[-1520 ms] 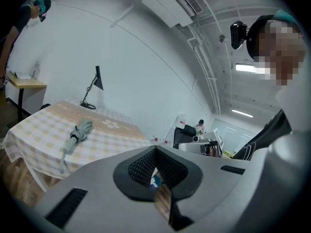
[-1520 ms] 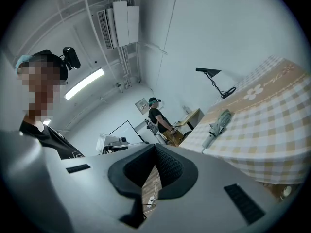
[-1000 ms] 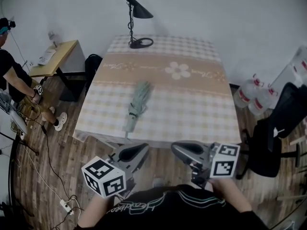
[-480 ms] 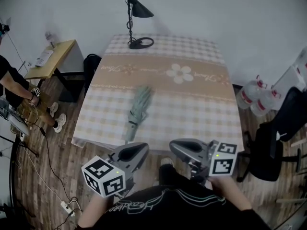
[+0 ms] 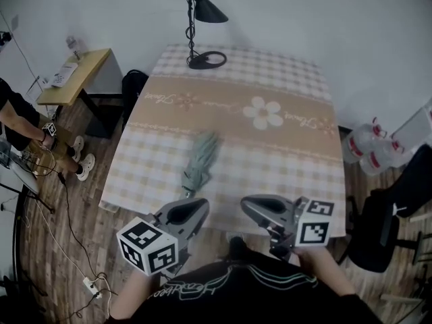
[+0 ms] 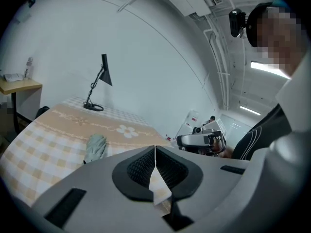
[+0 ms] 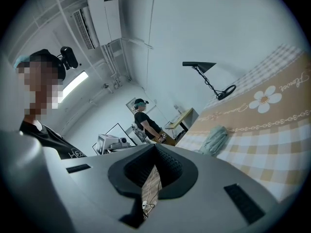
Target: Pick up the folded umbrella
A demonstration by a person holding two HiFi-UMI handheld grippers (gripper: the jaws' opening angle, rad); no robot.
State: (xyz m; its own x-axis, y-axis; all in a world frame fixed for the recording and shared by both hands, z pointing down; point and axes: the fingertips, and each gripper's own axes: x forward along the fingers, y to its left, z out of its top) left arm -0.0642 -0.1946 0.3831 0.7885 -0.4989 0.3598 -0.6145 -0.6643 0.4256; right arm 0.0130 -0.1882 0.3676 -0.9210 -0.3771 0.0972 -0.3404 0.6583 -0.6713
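Observation:
The folded pale green umbrella [image 5: 201, 159] lies on the checked tablecloth [image 5: 270, 154] near the table's front edge, its handle end toward me. Both grippers hover just short of that edge. My left gripper [image 5: 192, 211] is right below the handle end, shut and empty. My right gripper [image 5: 255, 206] is to the right of it, also shut with nothing in it. In the left gripper view the umbrella [image 6: 95, 147] lies ahead and left of the closed jaws [image 6: 155, 148]. In the right gripper view the umbrella [image 7: 214, 140] lies ahead and right of the closed jaws [image 7: 155, 147].
A black desk lamp [image 5: 202, 12] stands at the table's far edge. At the left are a small wooden desk [image 5: 74, 76], a person [image 5: 13, 113] and floor cables [image 5: 61, 214]. Water bottles [image 5: 371, 150] and a black chair [image 5: 398, 208] stand on the right.
The table and umbrella have come nearer in the head view as both grippers moved forward to the front edge. Both stayed shut.

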